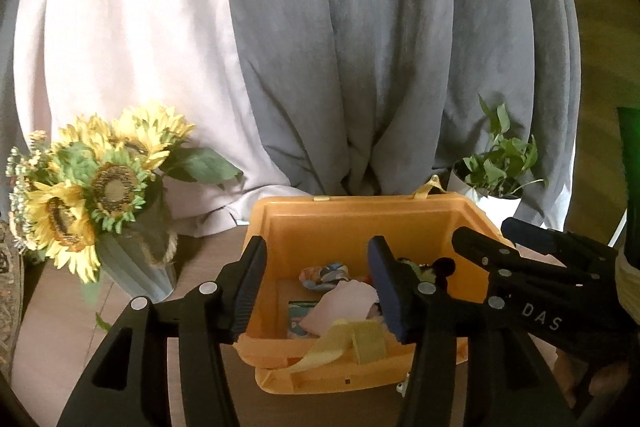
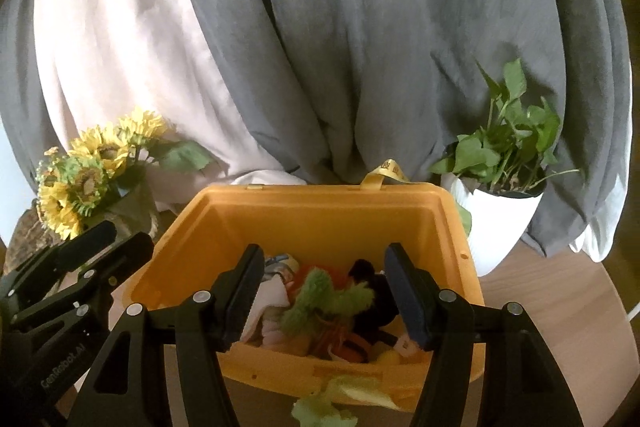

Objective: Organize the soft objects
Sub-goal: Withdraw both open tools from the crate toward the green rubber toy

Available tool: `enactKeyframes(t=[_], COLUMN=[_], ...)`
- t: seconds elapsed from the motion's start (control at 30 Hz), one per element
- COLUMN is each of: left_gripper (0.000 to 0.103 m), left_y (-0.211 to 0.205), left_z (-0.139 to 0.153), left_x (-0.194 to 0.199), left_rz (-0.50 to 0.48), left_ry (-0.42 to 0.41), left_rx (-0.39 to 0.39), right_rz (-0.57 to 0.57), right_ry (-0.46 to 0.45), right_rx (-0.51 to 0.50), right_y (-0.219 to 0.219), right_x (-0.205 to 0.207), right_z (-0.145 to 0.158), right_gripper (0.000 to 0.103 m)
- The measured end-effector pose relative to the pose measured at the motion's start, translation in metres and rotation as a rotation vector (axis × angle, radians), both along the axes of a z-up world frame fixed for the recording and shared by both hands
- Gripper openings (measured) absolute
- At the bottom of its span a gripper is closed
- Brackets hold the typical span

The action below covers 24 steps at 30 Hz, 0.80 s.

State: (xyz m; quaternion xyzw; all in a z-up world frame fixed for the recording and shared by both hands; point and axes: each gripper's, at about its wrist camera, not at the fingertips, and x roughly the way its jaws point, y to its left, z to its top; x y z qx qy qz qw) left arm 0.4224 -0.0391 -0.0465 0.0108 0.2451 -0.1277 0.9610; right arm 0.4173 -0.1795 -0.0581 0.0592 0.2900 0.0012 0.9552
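Gaping grippers (image 1: 316, 283) (image 2: 320, 291) — both empty

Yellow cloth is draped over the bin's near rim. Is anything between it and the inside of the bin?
Nothing visible blocks it. The yellow cloth hangs over the near rim of the open orange bin, whose lid is up. Other soft things already lie inside, with room above them.

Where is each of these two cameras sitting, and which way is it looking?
Left wrist view: rides on the left tongs, looking along them down into the orange bin; the right tongs enter at right.
Right wrist view: rides on the right tongs, facing the same bin; the left tongs show at left.
Shared: bin, sunflowers, potted plant, grey curtain.
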Motion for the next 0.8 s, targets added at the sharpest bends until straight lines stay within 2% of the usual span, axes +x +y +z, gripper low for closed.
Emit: enactKeyframes(t=[0.2, 0.3, 0.47, 0.57, 0.8], left_gripper=[0.061, 0.065, 0.068, 0.069, 0.077], left_y=[0.008, 0.013, 0.022, 0.027, 0.035], left_z=[0.007, 0.01, 0.012, 0.012, 0.007], left_x=[-0.02, -0.029, -0.043, -0.052, -0.07], left_rz=[0.03, 0.042, 0.067, 0.077, 0.094], left_ry=[-0.025, -0.032, -0.035, -0.036, -0.025], left_rx=[-0.001, 0.001, 0.007, 0.01, 0.02], right_rz=[0.011, 0.011, 0.008, 0.004, -0.004], right_ry=[-0.014, -0.022, -0.034, -0.039, -0.036], right_rx=[-0.004, -0.004, -0.005, -0.008, -0.008], right_y=[0.005, 0.009, 0.015, 0.017, 0.026], right_x=[-0.017, -0.025, -0.038, -0.044, -0.062], right_z=[0.008, 0.011, 0.014, 0.015, 0.012], right_gripper=[0.064, 0.07, 0.07, 0.076, 0.079])
